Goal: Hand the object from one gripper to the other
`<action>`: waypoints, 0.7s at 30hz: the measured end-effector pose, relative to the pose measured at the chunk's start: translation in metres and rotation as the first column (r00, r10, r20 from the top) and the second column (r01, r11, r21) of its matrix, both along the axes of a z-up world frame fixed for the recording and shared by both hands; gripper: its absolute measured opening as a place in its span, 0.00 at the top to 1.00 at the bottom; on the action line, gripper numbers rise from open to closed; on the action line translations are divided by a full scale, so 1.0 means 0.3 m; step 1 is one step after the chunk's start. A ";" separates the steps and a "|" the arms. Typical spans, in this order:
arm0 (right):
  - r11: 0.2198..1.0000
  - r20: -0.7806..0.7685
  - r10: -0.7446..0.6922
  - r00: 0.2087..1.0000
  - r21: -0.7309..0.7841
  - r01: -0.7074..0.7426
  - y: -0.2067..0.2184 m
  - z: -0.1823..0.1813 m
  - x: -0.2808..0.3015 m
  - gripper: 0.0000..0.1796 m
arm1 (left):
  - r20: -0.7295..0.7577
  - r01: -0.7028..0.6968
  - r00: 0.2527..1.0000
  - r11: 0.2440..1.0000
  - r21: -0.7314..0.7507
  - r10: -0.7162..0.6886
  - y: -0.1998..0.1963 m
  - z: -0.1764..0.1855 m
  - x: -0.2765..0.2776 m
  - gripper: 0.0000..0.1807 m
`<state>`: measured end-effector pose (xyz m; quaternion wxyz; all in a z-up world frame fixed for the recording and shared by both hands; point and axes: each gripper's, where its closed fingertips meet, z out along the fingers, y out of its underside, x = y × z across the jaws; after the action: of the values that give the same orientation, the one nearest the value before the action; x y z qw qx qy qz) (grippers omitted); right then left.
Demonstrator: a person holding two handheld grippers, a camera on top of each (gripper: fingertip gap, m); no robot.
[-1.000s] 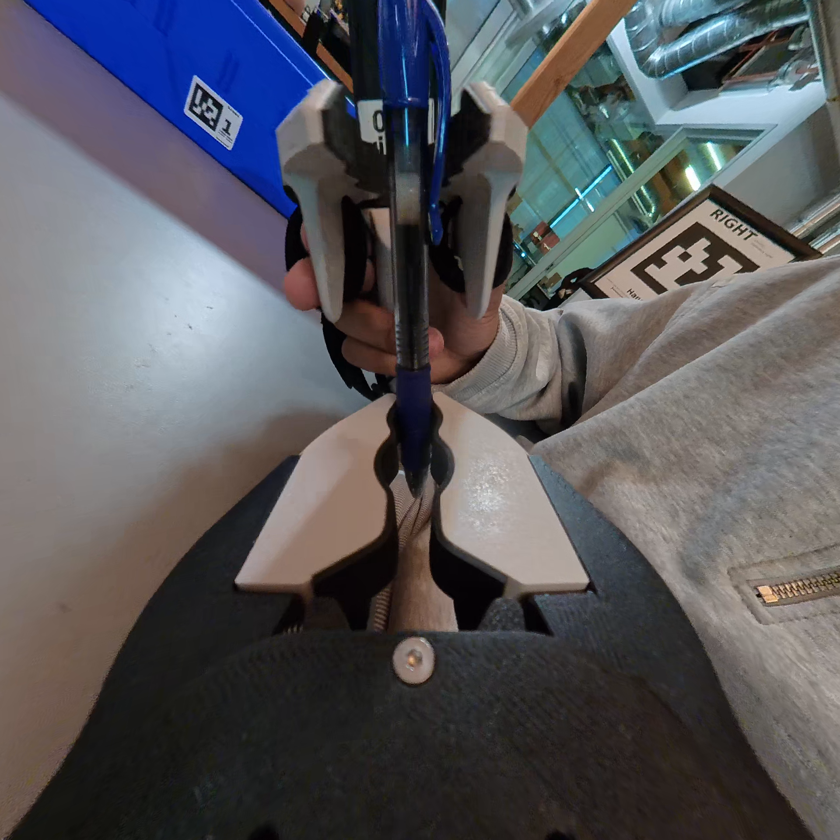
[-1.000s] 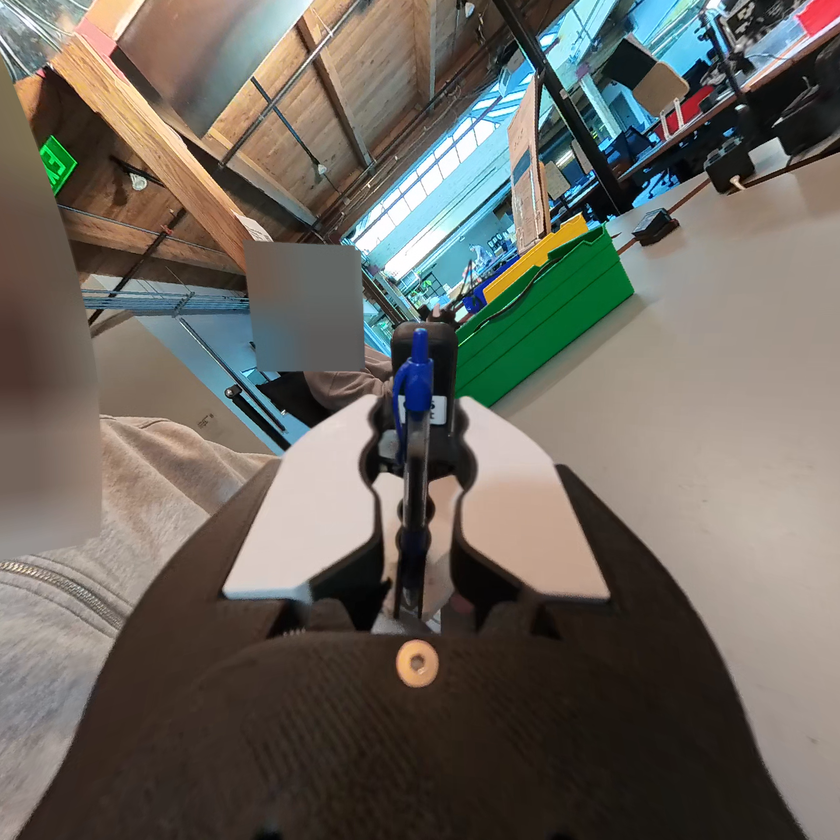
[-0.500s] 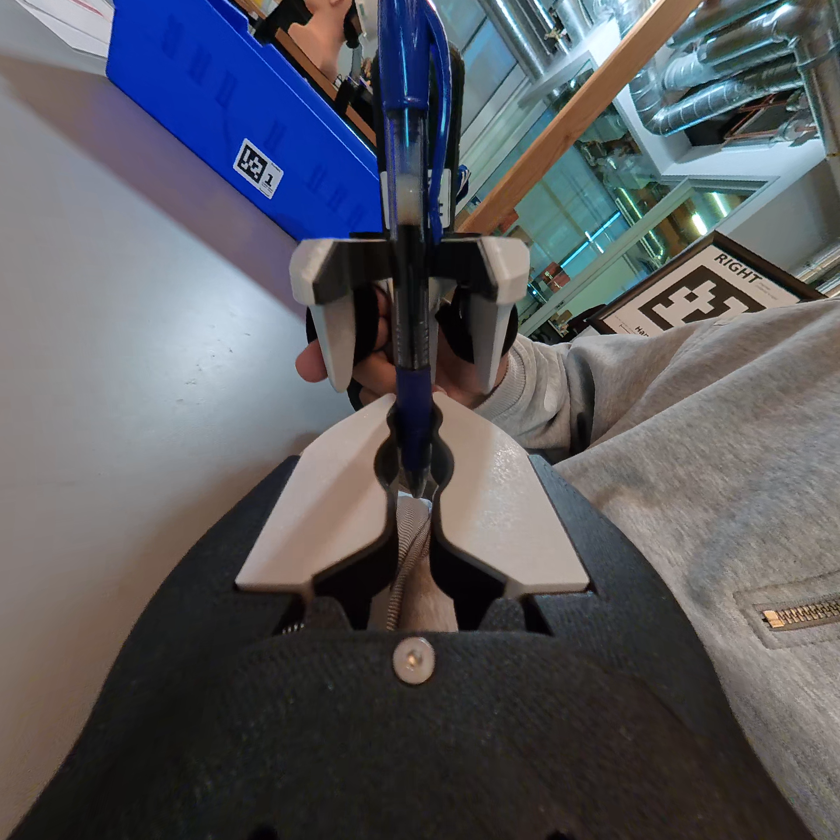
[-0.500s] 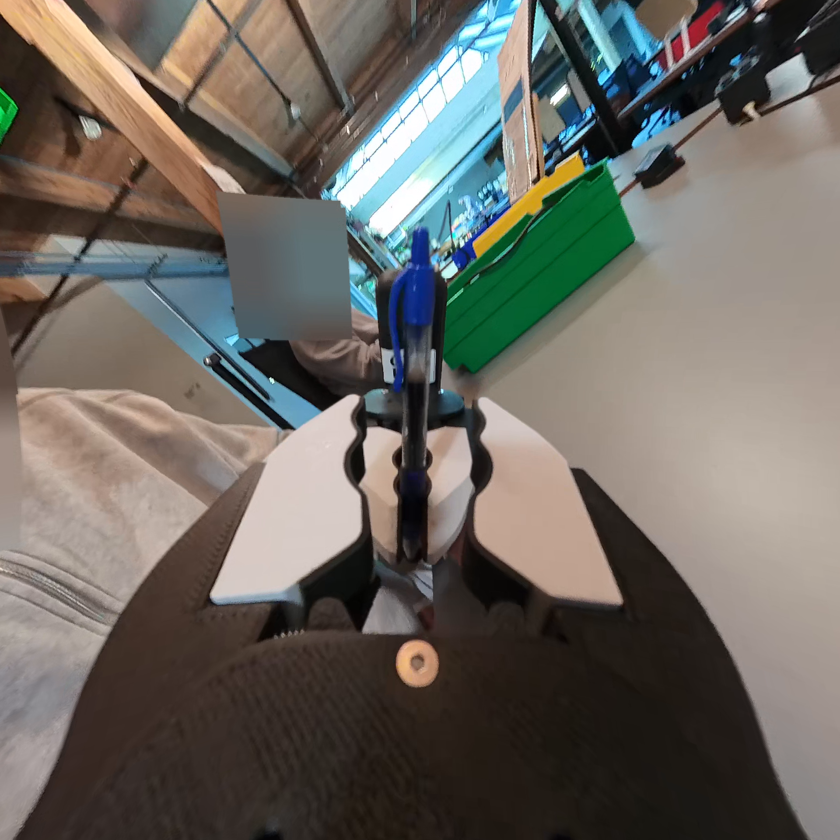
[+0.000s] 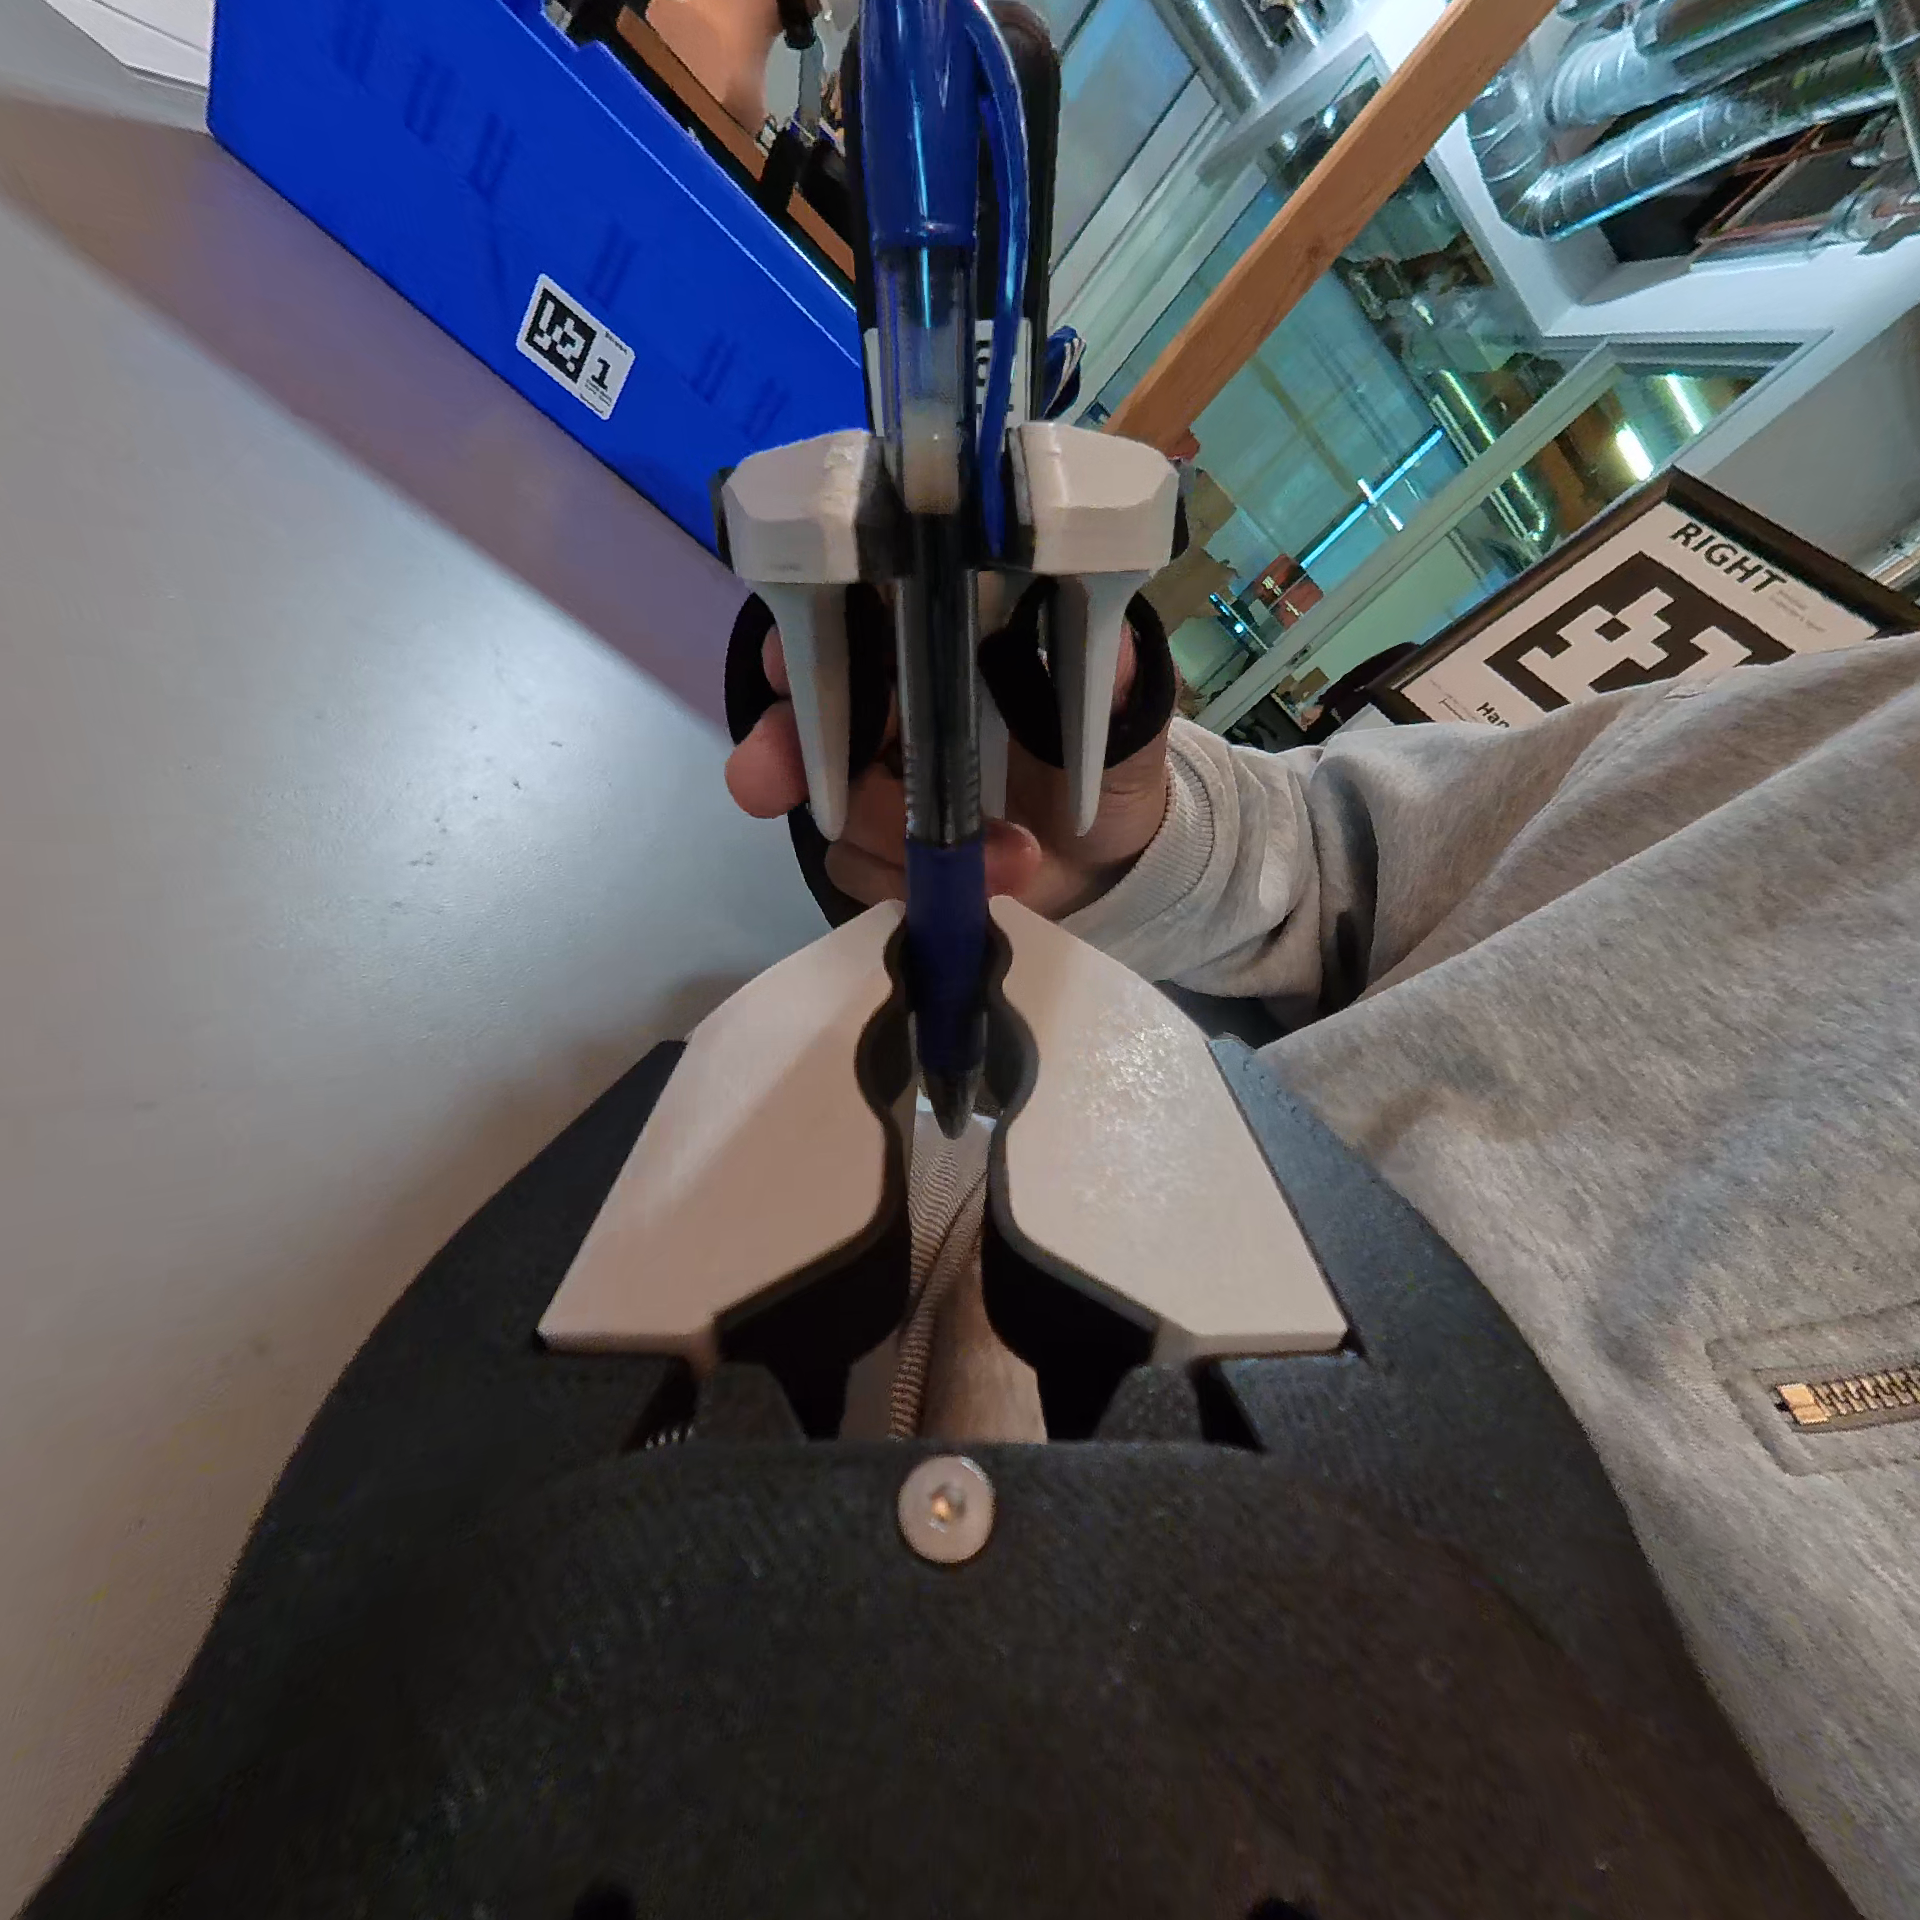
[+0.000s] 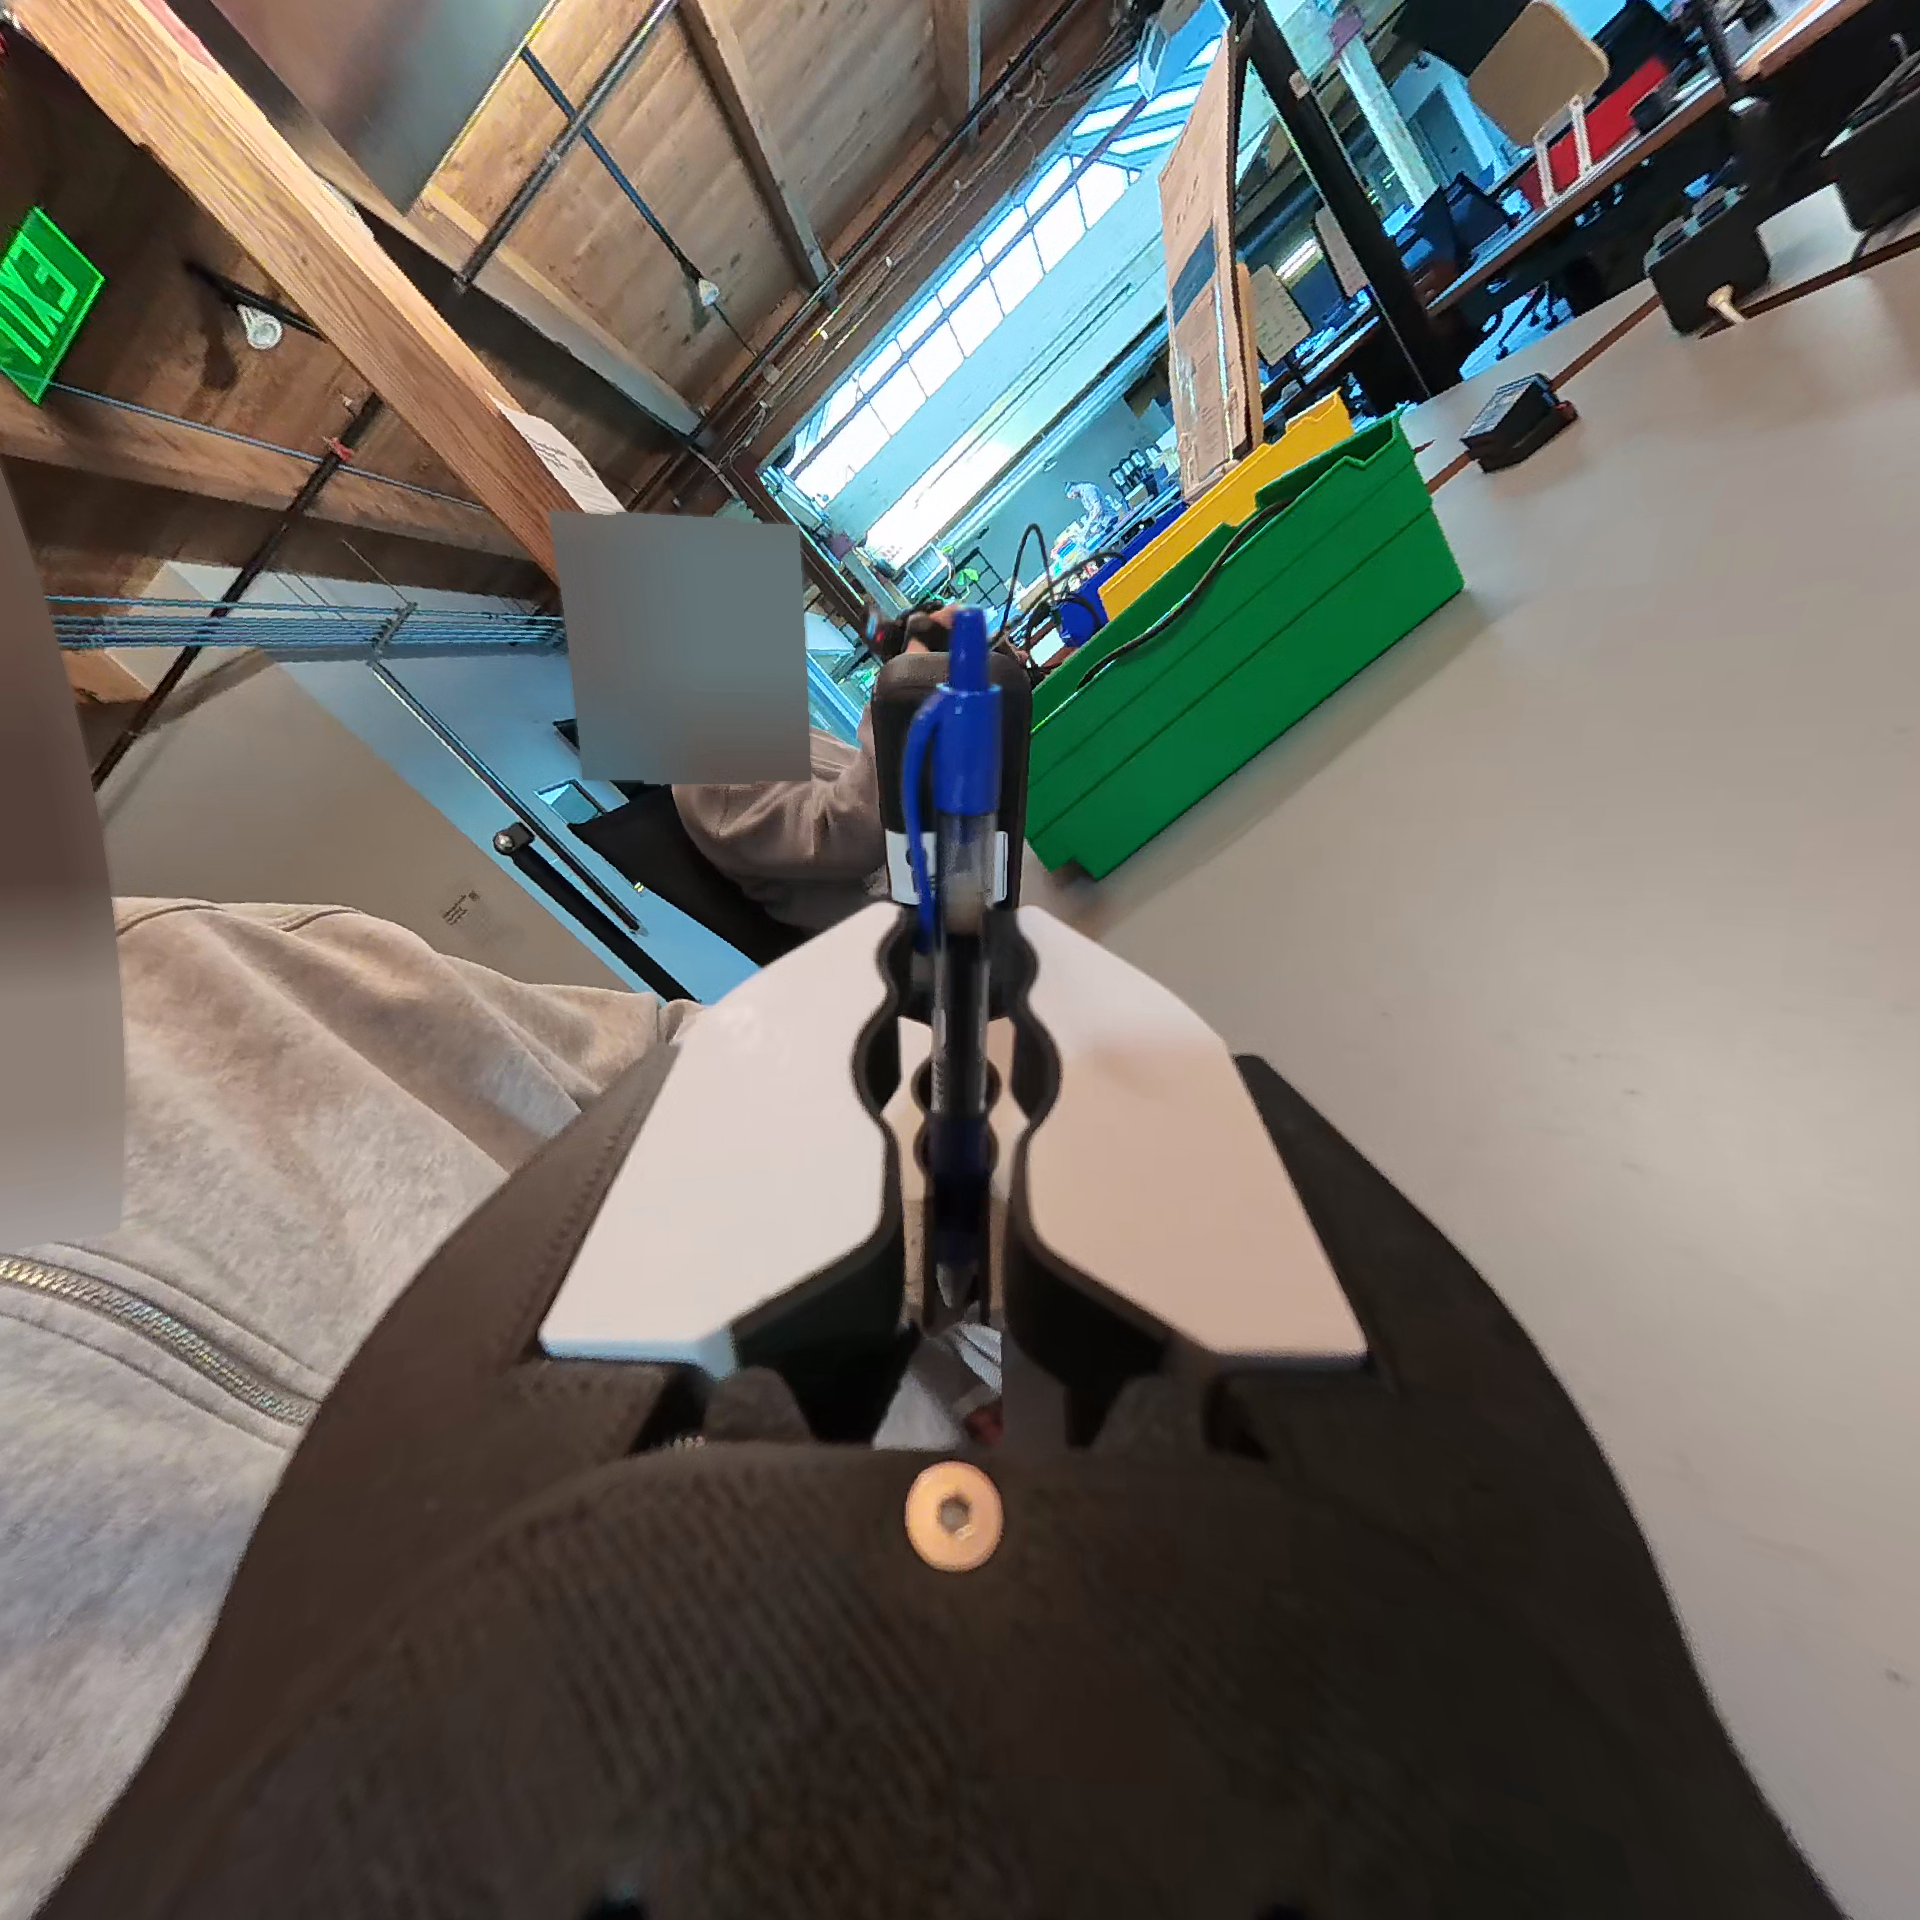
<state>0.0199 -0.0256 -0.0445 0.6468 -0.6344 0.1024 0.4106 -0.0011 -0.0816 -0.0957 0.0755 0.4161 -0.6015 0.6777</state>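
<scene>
A blue pen [image 5: 940,675] with a clear barrel and a blue clip stands up from my left gripper [image 5: 943,935], which is shut on its dark blue grip just above the tip. My right gripper [image 5: 945,488] faces me higher up, and its fingers press on the pen's barrel from both sides. In the right wrist view the pen [image 6: 961,831] runs along the narrow gap of my right gripper [image 6: 954,935]. The left gripper [image 6: 951,1122] shows underneath, still holding the lower end. A hand in a grey sleeve [image 5: 1299,862] holds the right gripper.
A grey table [image 5: 260,727] lies below. A blue bin [image 5: 468,208] stands at its far side and a framed marker board [image 5: 1621,644] stands at the right. Green bins [image 6: 1247,675], a yellow bin [image 6: 1226,499] and small black boxes [image 6: 1517,426] stand farther off. A seated person [image 6: 779,821] is behind. Tip to tip, the grippers are about 7 centimetres apart.
The right gripper's fingers were spread around the pen's upper part. They have turned to face the left gripper and narrowed onto the barrel. The left gripper's hold has not changed.
</scene>
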 end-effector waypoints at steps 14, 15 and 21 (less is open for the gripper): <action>1.000 0.025 -0.003 1.000 -0.007 0.003 -0.005 0.000 0.003 0.92 | -0.001 -0.054 0.999 0.998 -0.039 0.054 0.019 0.014 0.022 0.74; 1.000 0.023 -0.001 1.000 -0.007 0.001 -0.005 0.000 0.002 0.92 | 0.003 -0.064 0.998 0.997 -0.046 0.064 0.025 0.019 0.025 0.72; 0.997 0.008 0.059 0.998 -0.042 -0.058 0.002 -0.022 -0.028 0.92 | 0.056 -0.144 0.986 0.977 -0.155 0.155 0.087 0.087 0.047 0.65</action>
<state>0.0116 -0.0248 -0.0511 0.6217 -0.6524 0.0892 0.4241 0.0129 -0.0554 -0.0696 0.0351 0.4302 -0.5179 0.7386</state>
